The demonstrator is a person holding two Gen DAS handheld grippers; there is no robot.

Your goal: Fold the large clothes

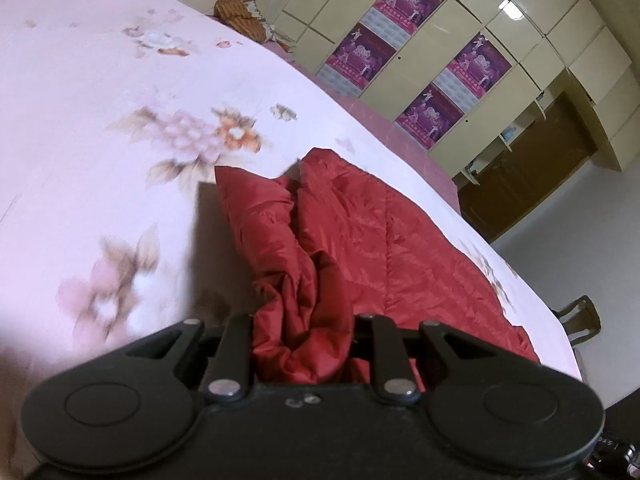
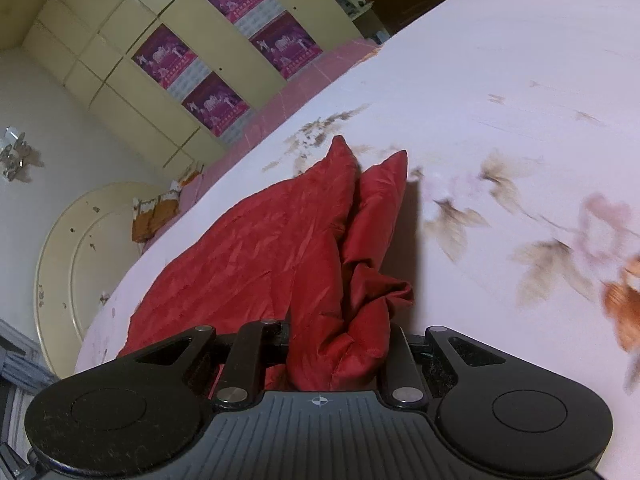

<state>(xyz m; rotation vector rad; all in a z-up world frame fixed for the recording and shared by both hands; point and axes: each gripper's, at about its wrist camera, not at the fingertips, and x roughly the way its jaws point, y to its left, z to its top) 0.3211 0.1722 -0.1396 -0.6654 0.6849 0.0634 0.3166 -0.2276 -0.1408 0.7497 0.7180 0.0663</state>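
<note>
Left wrist view: the left gripper (image 1: 303, 344) has its jaws drawn close together, pinching a bunched fold of the red garment (image 1: 360, 232). The cloth fills the gap between the jaws and rises out of it in a crumpled ridge. The rest of the garment spreads flat to the right over the bed (image 1: 100, 120), which is covered by a pale pink flowered sheet. Behind the bed stands a cream wardrobe (image 1: 520, 40) with purple posters (image 1: 408, 0) on its doors.

Right wrist view: the right gripper (image 2: 338, 356) likewise has its jaws nearly together, clamped on a thick gathered fold of the same red garment. The fold stands up between the jaws, and the garment's body lies to the left on the bed. The same wardrobe is seen at upper left.
</note>
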